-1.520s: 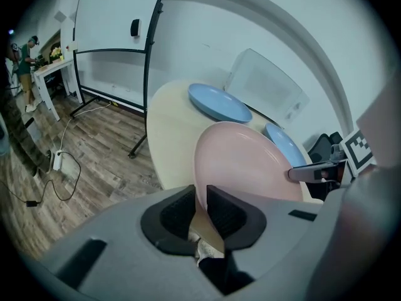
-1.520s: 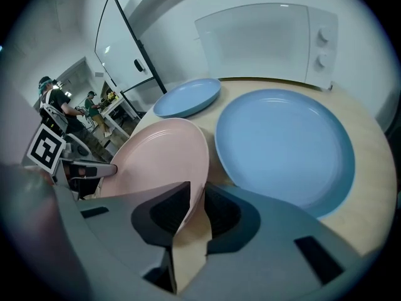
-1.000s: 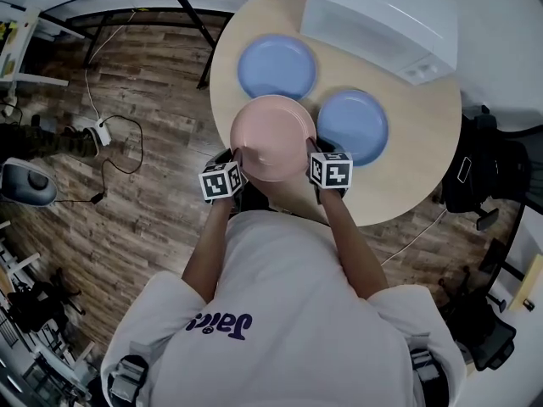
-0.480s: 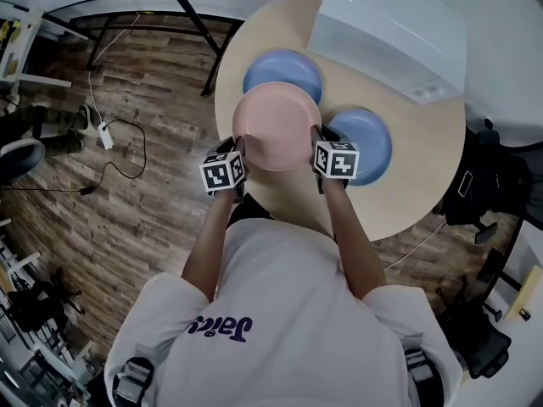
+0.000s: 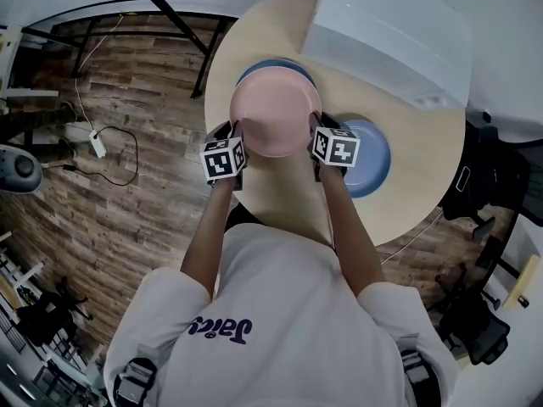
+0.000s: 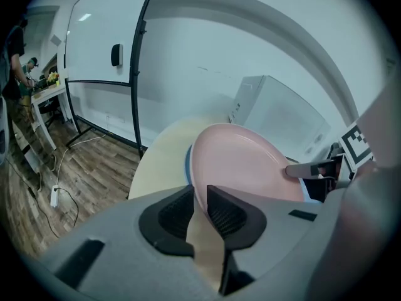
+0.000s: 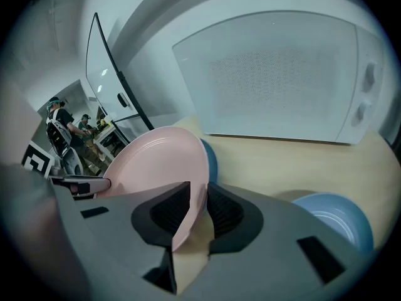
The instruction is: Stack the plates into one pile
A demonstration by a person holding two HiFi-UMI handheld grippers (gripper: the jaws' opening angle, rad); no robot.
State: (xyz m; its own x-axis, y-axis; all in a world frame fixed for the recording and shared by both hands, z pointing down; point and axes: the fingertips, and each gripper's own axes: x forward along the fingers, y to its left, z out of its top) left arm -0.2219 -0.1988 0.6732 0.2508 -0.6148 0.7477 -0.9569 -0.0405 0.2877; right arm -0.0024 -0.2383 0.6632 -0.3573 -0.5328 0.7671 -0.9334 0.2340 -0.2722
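left gripper (image 5: 238,139), right gripper (image 5: 312,139): clenched on pink plate (image 5: 276,121) | shifted to above far blue plate (image 5: 273,63) | next, likely: lower; release

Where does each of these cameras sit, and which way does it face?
Head view: on the person's head, facing steeply down at the round table; shows shirt, forearms, left gripper and right gripper.
Left gripper view: rides the left gripper, looking along its jaws across the pink plate to the right gripper.
Right gripper view: rides the right gripper, looking along its jaws toward the white microwave.
Shared: both gripper views show the pink plate clamped at opposite rims.
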